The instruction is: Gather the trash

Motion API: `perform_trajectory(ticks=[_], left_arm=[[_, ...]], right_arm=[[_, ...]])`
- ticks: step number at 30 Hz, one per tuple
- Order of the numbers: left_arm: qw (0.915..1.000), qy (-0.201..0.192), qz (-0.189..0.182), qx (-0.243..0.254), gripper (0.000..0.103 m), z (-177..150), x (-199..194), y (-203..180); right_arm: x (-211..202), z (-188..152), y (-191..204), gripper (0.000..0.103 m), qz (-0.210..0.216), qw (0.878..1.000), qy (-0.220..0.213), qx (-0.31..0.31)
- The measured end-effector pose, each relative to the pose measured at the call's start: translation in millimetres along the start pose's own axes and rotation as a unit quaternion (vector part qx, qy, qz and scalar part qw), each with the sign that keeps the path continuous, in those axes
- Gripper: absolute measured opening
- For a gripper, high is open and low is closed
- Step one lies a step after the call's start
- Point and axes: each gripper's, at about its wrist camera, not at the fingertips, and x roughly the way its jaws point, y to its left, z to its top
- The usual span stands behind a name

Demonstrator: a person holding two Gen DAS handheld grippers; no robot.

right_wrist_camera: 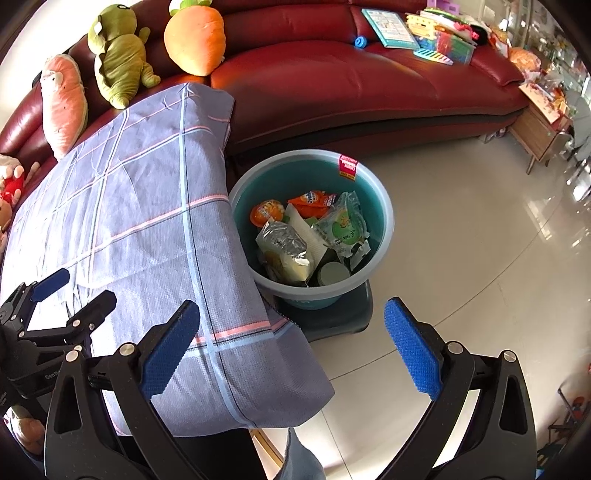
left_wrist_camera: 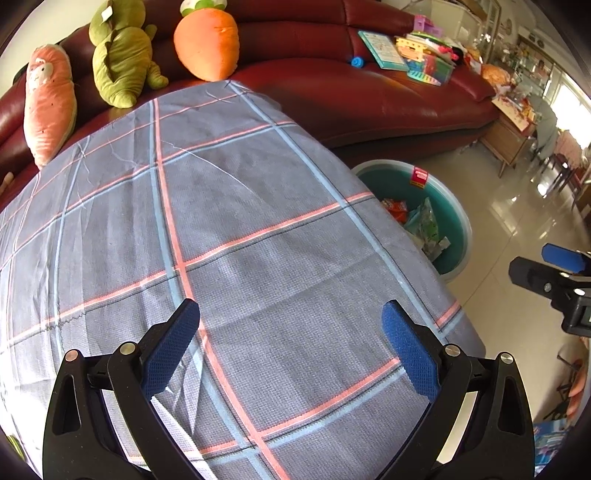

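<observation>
A teal basin (right_wrist_camera: 380, 206) stands on the floor beside the table and holds several snack wrappers (right_wrist_camera: 343, 225) and a silver foil bag (right_wrist_camera: 282, 247). It also shows in the left wrist view (left_wrist_camera: 456, 206), partly hidden by the table edge. My left gripper (left_wrist_camera: 291, 347) is open and empty above the grey plaid tablecloth (left_wrist_camera: 221, 221). My right gripper (right_wrist_camera: 291, 347) is open and empty, over the table's right edge, short of the basin. The left gripper shows in the right wrist view (right_wrist_camera: 74, 291), open. Part of the right gripper (left_wrist_camera: 554, 273) shows in the left wrist view.
A dark red sofa (right_wrist_camera: 332, 85) runs behind the table, with plush toys (right_wrist_camera: 118, 55) at left and books and toys (right_wrist_camera: 436, 33) at right. The basin sits on a dark stand (right_wrist_camera: 340, 321). Glossy tiled floor (right_wrist_camera: 461, 240) lies to the right.
</observation>
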Motion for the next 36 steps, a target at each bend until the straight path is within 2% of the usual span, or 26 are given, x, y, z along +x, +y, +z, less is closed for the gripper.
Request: perform_trajectory(ticks=[17,36], left_arm=[[0.9997,-0.020,0.004,-0.015,0.099,9,-24,22],[0.9995,-0.022,0.008,-0.022,0.099,8,-32,31]], right_arm=[[-24,10,9,0.096,-0.008,1.000,-0.022,0.002],[-20,11,21,0.096,-0.002,1.000,-0.014,-0.007]])
